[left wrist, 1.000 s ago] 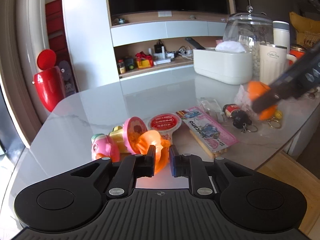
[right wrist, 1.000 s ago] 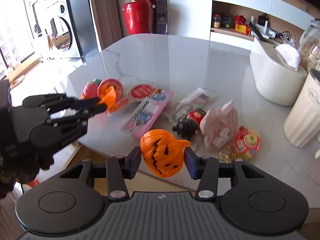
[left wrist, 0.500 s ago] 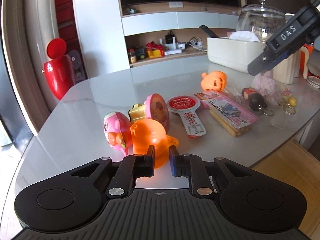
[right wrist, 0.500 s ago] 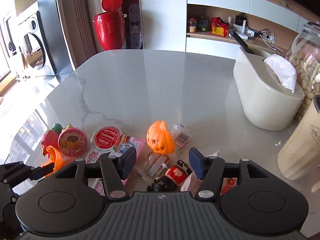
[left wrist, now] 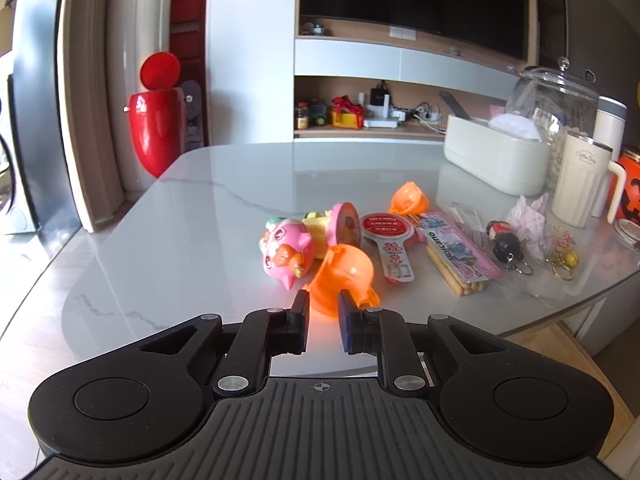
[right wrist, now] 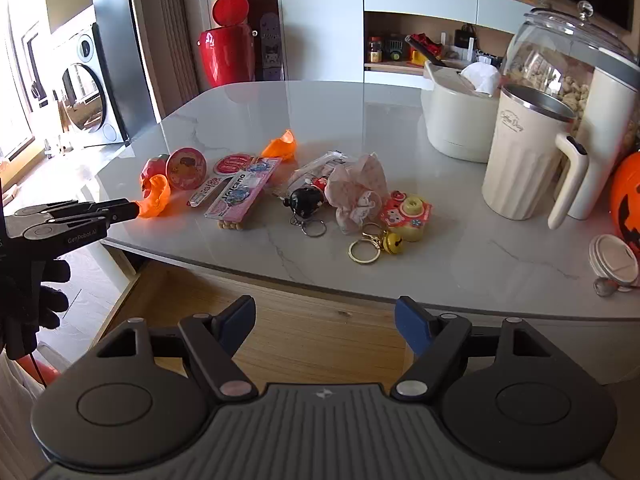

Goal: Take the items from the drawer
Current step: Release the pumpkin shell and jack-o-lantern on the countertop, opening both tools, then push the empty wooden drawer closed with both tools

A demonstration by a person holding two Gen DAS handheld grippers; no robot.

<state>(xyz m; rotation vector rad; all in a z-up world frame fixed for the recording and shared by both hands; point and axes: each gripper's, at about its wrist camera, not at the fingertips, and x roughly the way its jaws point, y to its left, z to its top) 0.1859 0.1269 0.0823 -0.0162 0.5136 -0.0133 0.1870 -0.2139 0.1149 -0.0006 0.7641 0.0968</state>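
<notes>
Orange toy [left wrist: 344, 276], thin and hollow-looking, is sitting pinched between my left gripper [left wrist: 323, 322] pads, just above the table [left wrist: 180, 216] edge and right ahead of the pink pig [left wrist: 284, 252]. I am judging the hold shallow; a sideways nudge against the pig could be twisting the toy loose. My right gripper [right wrist: 325, 322] is opening with nothing between its jaws, hovering over the drawer [right wrist: 304, 332] in front of the table rim. A second ago it was gripping the pumpkin [right wrist: 282, 146]; that now is lying far ahead, beyond the pink snack packet [right wrist: 240, 190].
</notes>
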